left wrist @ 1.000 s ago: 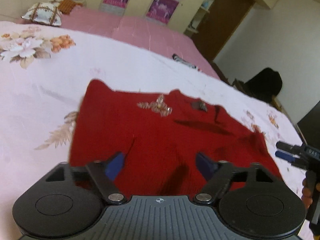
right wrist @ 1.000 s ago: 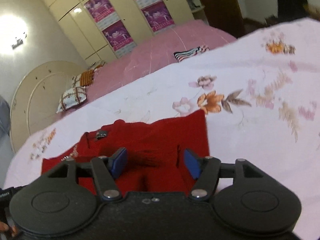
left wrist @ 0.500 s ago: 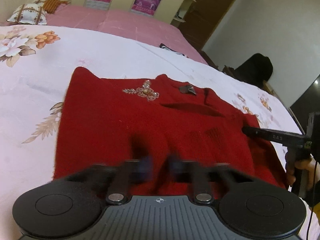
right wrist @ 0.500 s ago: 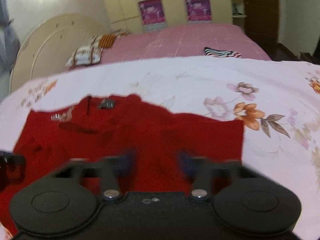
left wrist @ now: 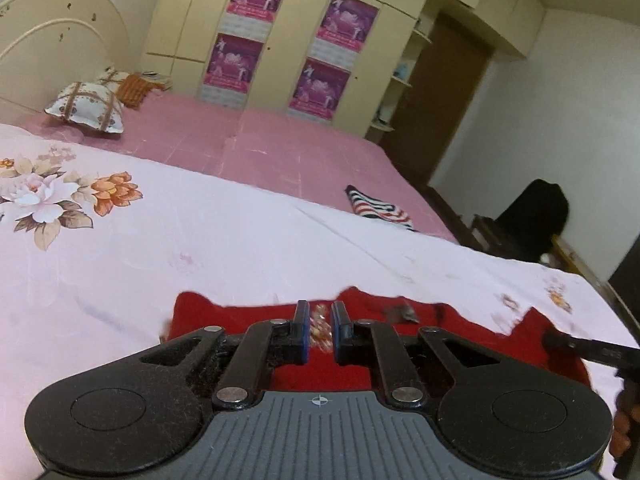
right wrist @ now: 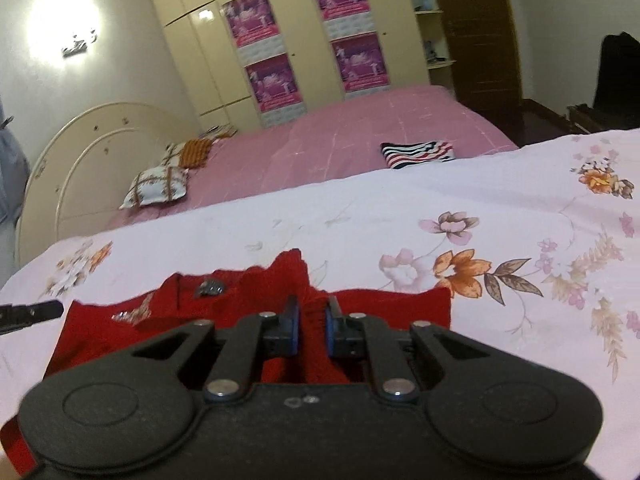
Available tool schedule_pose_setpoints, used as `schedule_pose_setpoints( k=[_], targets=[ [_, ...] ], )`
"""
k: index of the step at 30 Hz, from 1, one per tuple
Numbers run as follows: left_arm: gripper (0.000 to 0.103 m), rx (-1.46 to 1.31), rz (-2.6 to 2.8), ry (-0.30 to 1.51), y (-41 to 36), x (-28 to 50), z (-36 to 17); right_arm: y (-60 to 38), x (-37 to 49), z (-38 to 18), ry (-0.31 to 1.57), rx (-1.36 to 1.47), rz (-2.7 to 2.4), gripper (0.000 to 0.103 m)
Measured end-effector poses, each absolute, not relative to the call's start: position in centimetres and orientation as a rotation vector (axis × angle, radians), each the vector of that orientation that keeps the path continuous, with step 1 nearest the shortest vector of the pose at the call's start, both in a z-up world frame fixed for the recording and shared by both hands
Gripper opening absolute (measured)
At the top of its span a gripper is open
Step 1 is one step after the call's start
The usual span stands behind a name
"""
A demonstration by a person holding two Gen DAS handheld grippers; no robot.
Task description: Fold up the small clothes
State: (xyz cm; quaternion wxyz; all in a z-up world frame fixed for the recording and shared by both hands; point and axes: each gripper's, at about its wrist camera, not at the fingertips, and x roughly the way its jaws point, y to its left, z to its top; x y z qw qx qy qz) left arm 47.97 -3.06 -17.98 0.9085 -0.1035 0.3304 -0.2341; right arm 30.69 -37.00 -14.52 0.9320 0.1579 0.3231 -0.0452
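Your right gripper point(right wrist: 312, 326) pinches the red sweater point(right wrist: 376, 312), lying on the floral sheet point(right wrist: 520, 240); only this view shows the knit bunched between the pads. Your left gripper point(left wrist: 320, 334) has clamped its hem. No writing is legible.

Sweater point(left wrist: 472, 344): flat on the floral sheet point(left wrist: 200, 240), nearest the cameras.
Striped garment point(left wrist: 380, 208): beyond the sweater, at the sheet's far edge.
Pillows point(left wrist: 86, 108): far left, by the headboard point(left wrist: 52, 44).
Wardrobe point(left wrist: 304, 40): behind the bed.
Door point(left wrist: 444, 92): right of the wardrobe.
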Motion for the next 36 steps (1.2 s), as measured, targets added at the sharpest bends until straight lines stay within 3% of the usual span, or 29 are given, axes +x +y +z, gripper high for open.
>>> schedule_pose_setpoints(
  k=[6, 7, 8, 9, 10, 13, 15, 17, 19, 22, 23, 24, 27, 29, 30, 31, 32, 36],
  targets=[
    [0.012, -0.177, -0.559, 0.809, -3.2, 47.7, -19.0, -36.6, 31.2, -15.8, 0.735, 0.289, -0.067, 0.014],
    [0.019, -0.165, -0.566, 0.831, -3.2, 47.6, -19.3, -36.8, 31.1, -16.2, 0.751, 0.3, -0.07, 0.017],
    [0.058, -0.153, -0.568, 0.85, -3.3, 47.6, -19.5, -37.1, 31.0, -16.4, 0.76, 0.319, -0.08, 0.023],
    [0.086, -0.15, -0.554, 0.861, -3.2, 47.4, -19.7, -37.4, 30.8, -16.7, 0.767, 0.34, -0.098, 0.024],
    [0.103, -0.157, -0.523, 0.844, -3.1, 47.0, -19.6, -37.7, 30.7, -16.8, 0.771, 0.365, -0.103, 0.027],
    [0.103, -0.163, -0.551, 0.835, -3.1, 46.6, -19.8, -38.1, 30.3, -17.1, 0.783, 0.397, -0.109, 0.028],
    [0.1, -0.153, -0.569, 0.869, -3.4, 46.8, -20.4, -37.9, 30.1, -17.1, 0.787, 0.392, -0.109, 0.028],
    [0.067, -0.141, -0.59, 0.889, -3.7, 46.7, -20.9, -37.7, 29.9, -17.1, 0.788, 0.385, -0.109, 0.028],
    [0.048, -0.144, -0.617, 0.928, -4.0, 46.8, -21.5, -37.7, 29.7, -17.2, 0.79, 0.384, -0.11, 0.028],
    [0.032, -0.073, -0.645, 0.938, -5.0, 45.8, -21.7, -37.9, 29.6, -17.2, 0.79, 0.379, -0.112, 0.028],
    [0.02, -0.067, -0.659, 0.938, -5.1, 45.6, -21.7, -38.0, 29.7, -17.2, 0.79, 0.377, -0.114, 0.029],
    [0.013, -0.064, -0.666, 0.927, -5.2, 45.3, -21.6, -38.0, 29.7, -17.2, 0.789, 0.373, -0.115, 0.03],
    [0.01, -0.089, -0.668, 0.86, -4.9, 44.5, -20.5, -38.1, 30.2, -17.0, 0.771, 0.354, -0.112, 0.045],
    [0.008, -0.099, -0.667, 0.808, -4.9, 44.1, -19.5, -37.8, 30.7, -16.8, 0.756, 0.326, -0.102, 0.062],
    [0.008, -0.101, -0.665, 0.784, -4.9, 43.9, -19.1, -37.6, 31.1, -16.9, 0.76, 0.309, -0.091, 0.061],
    [0.008, -0.102, -0.663, 0.764, -5.0, 43.8, -18.7, -37.3, 31.5, -17.0, 0.775, 0.291, -0.076, 0.043],
    [0.008, -0.101, -0.658, 0.744, -5.0, 43.6, -18.5, -37.0, 31.8, -17.1, 0.792, 0.27, -0.056, 0.01],
    [0.008, -0.121, -0.63, 0.674, -4.5, 43.2, -17.5, -35.8, 30.9, -16.4, 0.762, 0.214, -0.022, 0.011]
  ],
)
